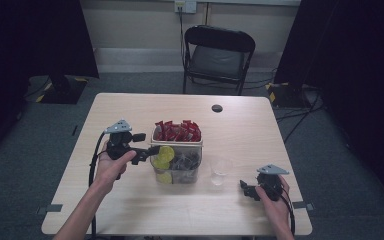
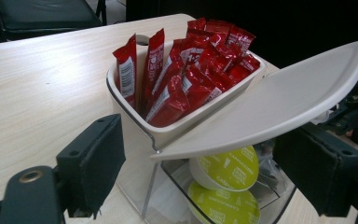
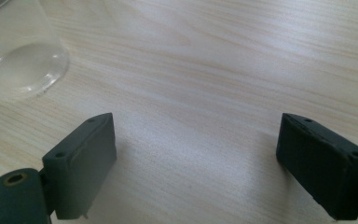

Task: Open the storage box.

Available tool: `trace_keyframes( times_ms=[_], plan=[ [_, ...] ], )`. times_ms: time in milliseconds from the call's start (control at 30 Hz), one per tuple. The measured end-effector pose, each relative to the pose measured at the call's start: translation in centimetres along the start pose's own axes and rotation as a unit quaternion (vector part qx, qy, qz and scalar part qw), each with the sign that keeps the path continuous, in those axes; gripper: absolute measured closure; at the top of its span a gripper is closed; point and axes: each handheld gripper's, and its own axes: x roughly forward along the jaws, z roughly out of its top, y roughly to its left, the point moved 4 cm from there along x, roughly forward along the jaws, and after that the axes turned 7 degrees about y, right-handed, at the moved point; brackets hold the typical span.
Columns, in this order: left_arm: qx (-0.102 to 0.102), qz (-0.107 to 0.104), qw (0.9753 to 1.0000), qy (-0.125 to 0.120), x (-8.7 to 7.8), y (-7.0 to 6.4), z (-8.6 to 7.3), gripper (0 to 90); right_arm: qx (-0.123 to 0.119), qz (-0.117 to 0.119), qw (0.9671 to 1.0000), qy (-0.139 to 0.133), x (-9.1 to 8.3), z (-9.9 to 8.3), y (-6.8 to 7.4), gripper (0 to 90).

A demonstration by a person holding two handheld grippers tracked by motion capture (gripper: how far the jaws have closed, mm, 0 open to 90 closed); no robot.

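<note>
A clear box (image 1: 192, 172) stands mid-table. Its top tray holds several red sachets (image 1: 176, 131) (image 2: 186, 70), and its lower compartment holds yellow-green capsules (image 1: 164, 156) (image 2: 228, 170). A beige lid flap (image 2: 279, 98) over that compartment is swung up and tilted. My left gripper (image 1: 152, 152) (image 2: 209, 172) is open at the box's left front corner, its jaws wide apart on either side of the capsule opening. The flap's edge lies just above one jaw; I cannot tell if it rests on it. My right gripper (image 1: 243, 189) (image 3: 196, 163) is open low over bare table, right of a clear plastic cup (image 1: 220, 170) (image 3: 23, 60).
A small black round disc (image 1: 217, 108) lies near the table's far edge. A black folding chair (image 1: 219, 55) stands beyond the table. Dark curtains hang on both sides. The wooden table top (image 1: 130, 210) is bare toward the front.
</note>
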Motion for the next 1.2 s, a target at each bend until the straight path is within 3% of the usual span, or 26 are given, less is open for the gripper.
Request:
trace_keyframes(
  times_ms=[300, 467, 600, 700, 1200],
  plan=[
    [-0.010, -0.001, 0.9999, 0.007, 0.8, 0.7, 0.0, 16.4, 0.001, 0.000, 1.0000, 0.000, 0.0, 0.0, 0.0, 11.4],
    [0.003, 0.011, 0.9997, 0.020, 0.9, 0.9, 0.5, 16.2, 0.000, 0.000, 1.0000, 0.000, 0.0, 0.0, 0.0, 11.4],
    [-0.008, 0.005, 0.9999, 0.008, 0.9, 1.0, 0.9, 16.2, 0.000, 0.000, 1.0000, 0.000, 0.0, 0.0, 0.0, 11.4],
    [-0.005, 0.011, 0.9998, 0.016, 1.0, 1.2, 0.8, 16.7, 0.001, 0.000, 1.0000, 0.000, 0.0, 0.0, 0.0, 11.4],
    [-0.029, 0.023, 0.9993, 0.006, 1.0, 2.4, 0.3, 16.1, 0.000, 0.000, 1.0000, 0.000, 0.0, 0.0, 0.0, 11.4]
  ],
)
